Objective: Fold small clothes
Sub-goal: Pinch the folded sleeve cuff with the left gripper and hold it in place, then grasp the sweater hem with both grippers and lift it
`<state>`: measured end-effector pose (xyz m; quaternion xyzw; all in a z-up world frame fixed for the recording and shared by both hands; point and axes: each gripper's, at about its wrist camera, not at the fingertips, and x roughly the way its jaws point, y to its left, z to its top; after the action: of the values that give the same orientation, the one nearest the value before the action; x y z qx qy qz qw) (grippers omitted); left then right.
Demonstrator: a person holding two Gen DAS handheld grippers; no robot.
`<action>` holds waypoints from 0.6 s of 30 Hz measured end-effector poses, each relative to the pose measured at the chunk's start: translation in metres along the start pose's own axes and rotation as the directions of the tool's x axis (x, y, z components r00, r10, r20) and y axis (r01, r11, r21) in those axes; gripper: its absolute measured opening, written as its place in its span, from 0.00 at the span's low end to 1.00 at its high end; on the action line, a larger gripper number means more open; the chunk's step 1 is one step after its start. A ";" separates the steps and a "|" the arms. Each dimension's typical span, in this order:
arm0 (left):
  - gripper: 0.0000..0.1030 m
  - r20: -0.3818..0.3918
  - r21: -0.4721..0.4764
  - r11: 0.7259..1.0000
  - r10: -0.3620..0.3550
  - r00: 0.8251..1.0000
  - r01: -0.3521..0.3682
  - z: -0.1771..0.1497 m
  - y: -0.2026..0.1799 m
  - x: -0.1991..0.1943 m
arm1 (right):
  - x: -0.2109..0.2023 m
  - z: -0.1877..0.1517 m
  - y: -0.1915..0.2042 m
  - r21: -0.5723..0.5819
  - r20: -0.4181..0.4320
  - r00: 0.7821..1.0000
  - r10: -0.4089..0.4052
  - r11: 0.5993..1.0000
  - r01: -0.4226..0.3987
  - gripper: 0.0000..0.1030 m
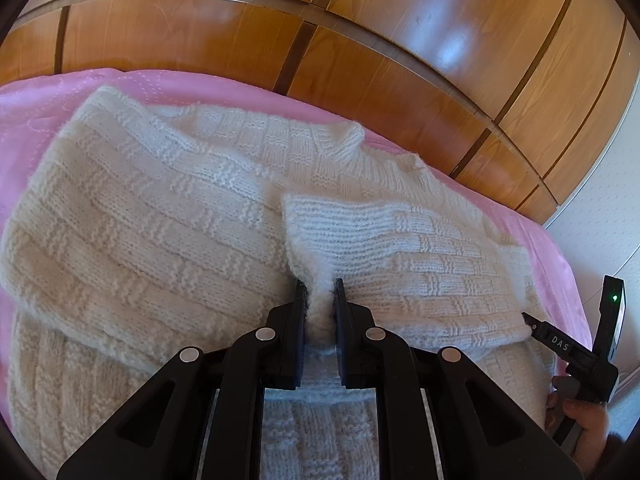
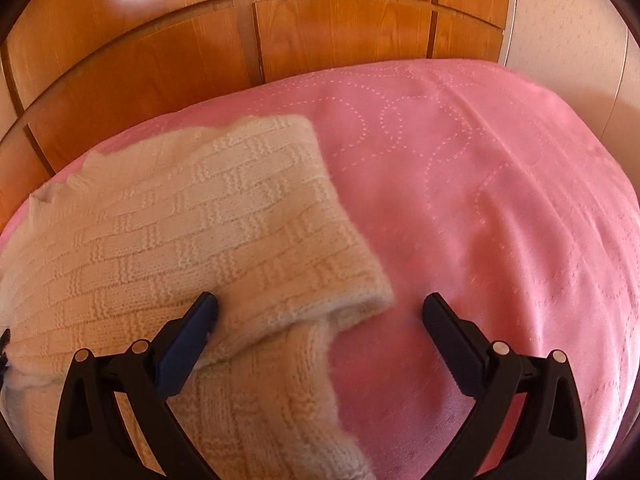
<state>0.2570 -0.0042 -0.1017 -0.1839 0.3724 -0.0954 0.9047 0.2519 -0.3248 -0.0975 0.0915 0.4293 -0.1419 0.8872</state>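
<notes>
A cream knitted sweater (image 1: 160, 208) lies spread on a pink bedspread (image 1: 36, 116). One sleeve (image 1: 400, 240) is folded across its body. My left gripper (image 1: 320, 290) is shut on a pinch of the sleeve's cuff edge, which bulges up between the pads. In the right wrist view the sweater (image 2: 180, 220) fills the left side, with a folded corner near the middle. My right gripper (image 2: 320, 304) stands open over that corner: its left finger (image 2: 200, 320) rests against the knit and its right finger (image 2: 444, 320) is over bare bedspread. Nothing is pinched.
A glossy wooden wardrobe (image 1: 360, 20) rises right behind the bed. Pink quilted bedspread (image 2: 480, 200) stretches out to the right of the sweater. A pale wall (image 1: 608, 208) stands at the far right. A hand (image 1: 580, 420) holds the other gripper's handle at the right edge.
</notes>
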 end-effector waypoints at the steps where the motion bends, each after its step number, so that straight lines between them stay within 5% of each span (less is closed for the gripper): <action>1: 0.11 -0.001 -0.001 1.000 -0.001 1.000 0.001 0.000 0.000 -0.001 | 0.000 0.000 0.000 0.004 -0.001 1.000 0.005 1.000 -0.005 0.98; 5: 0.22 0.000 -0.004 1.000 0.004 1.000 -0.004 -0.001 0.000 -0.010 | -0.002 -0.002 -0.004 0.006 0.005 1.000 0.008 1.000 -0.008 0.98; 10: 0.65 0.027 0.030 0.997 0.065 0.998 -0.066 -0.015 -0.005 -0.044 | -0.005 -0.002 -0.015 0.018 -0.006 1.000 0.029 0.999 -0.029 0.98; 18: 0.70 0.076 0.013 0.994 0.107 0.991 -0.109 -0.050 0.025 -0.117 | -0.027 0.002 -0.048 0.037 -0.059 0.973 0.225 0.974 -0.223 0.98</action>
<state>0.1400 0.0419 -0.0695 -0.1590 0.3468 -0.0426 0.9234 0.2216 -0.3658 -0.0770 0.1573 0.4415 -0.0444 0.8823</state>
